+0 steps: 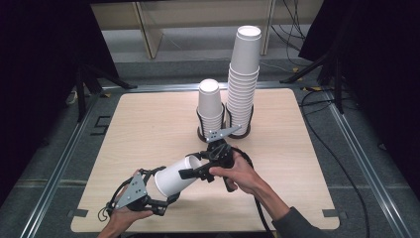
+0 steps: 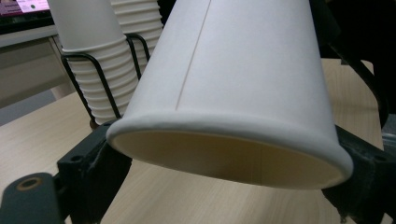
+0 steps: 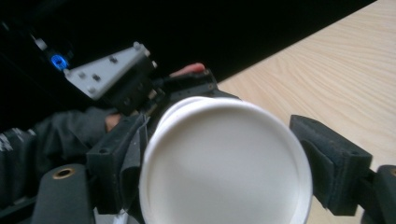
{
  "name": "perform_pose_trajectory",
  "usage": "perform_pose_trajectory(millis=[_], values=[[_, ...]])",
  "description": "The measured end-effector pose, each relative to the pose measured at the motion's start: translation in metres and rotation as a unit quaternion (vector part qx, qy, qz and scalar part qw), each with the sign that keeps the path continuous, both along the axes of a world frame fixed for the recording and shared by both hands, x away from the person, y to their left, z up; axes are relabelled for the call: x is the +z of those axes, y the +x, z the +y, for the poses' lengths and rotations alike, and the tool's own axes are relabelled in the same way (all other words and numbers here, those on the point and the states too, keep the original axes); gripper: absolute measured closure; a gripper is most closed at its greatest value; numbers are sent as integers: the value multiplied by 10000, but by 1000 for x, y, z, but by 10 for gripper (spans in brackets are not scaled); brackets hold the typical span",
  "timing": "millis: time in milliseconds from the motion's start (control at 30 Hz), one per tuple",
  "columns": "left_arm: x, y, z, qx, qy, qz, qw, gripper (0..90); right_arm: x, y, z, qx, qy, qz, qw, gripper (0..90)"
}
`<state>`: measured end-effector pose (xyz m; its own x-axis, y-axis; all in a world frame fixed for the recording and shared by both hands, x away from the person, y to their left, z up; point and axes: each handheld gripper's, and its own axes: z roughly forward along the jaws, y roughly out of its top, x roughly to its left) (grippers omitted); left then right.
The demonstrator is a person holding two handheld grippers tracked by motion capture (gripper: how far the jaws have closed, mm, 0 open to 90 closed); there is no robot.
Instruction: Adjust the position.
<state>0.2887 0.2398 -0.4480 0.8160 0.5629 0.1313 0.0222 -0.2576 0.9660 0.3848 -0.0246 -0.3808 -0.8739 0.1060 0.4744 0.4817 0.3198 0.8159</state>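
Note:
A white paper cup (image 1: 174,176) lies tilted above the table, held between both grippers. My left gripper (image 1: 159,186) is at the bottom left, shut on the cup's wide open rim (image 2: 224,135), with a black pad against each side of it. My right gripper (image 1: 190,168) comes from the right and is shut on the narrow base end. In the right gripper view the flat round base (image 3: 224,168) sits between my right gripper's jaws (image 3: 224,154). Behind it is the left gripper's grey plate (image 3: 109,70).
Two stacks of white cups stand in black wire holders at the far middle of the wooden table (image 1: 148,119): a short stack (image 1: 209,106) and a tall stack (image 1: 243,74). Both stacks also rise behind the cup in the left gripper view (image 2: 100,70). Cables trail on the floor at right.

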Motion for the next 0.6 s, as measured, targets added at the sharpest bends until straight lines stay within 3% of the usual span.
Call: perform_pose_trajectory(millis=[33, 133, 200, 267, 300, 367, 400, 433, 467, 500, 533, 567, 600], values=[[-1, -1, -1, -27, 144, 57, 9999, 103, 2, 0, -1, -26, -85, -179, 9998, 202], [-3, 0, -5, -105, 315, 206, 9992, 103, 7, -2, -2, 27, -220, -516, 9984, 171], [-4, 0, -6, -88, 401, 277, 9988, 103, 13, -5, -3, 0, -587, -921, 9940, 164], [-5, 1, -7, -102, 374, 291, 9988, 103, 16, -8, -3, 61, -792, -1211, 9895, 166], [-5, 1, -7, -101, 391, 309, 9987, 103, 18, -12, -3, 76, -977, -1183, 9881, 167], [-4, 1, -6, -90, 577, 371, 9976, 103, 20, -14, -2, 190, -1248, -1667, 9779, 172], [-6, 1, -6, -96, 541, 384, 9978, 103, 21, -18, -1, 161, -1433, -1608, 9764, 181], [-6, 1, -6, -92, 621, 437, 9971, 103, 21, -17, 0, 258, -1523, -1925, 9691, 182], [-7, 2, -7, -92, 615, 441, 9971, 103, 20, -19, 1, 322, -1639, -2017, 9651, 182], [-6, 2, -7, -105, 763, 439, 9961, 103, 20, -21, 3, 351, -1757, -2108, 9610, 180], [-7, 1, -7, -102, 734, 489, 9961, 103, 19, -22, 4, 406, -1851, -2181, 9573, 177], [-7, 1, -7, -106, 760, 505, 9958, 103, 18, -26, 5, 376, -1976, -2025, 9584, 181], [-7, 1, -8, -140, 798, 512, 9954, 103, 17, -27, 7, 442, -2027, -2063, 9562, 183]])
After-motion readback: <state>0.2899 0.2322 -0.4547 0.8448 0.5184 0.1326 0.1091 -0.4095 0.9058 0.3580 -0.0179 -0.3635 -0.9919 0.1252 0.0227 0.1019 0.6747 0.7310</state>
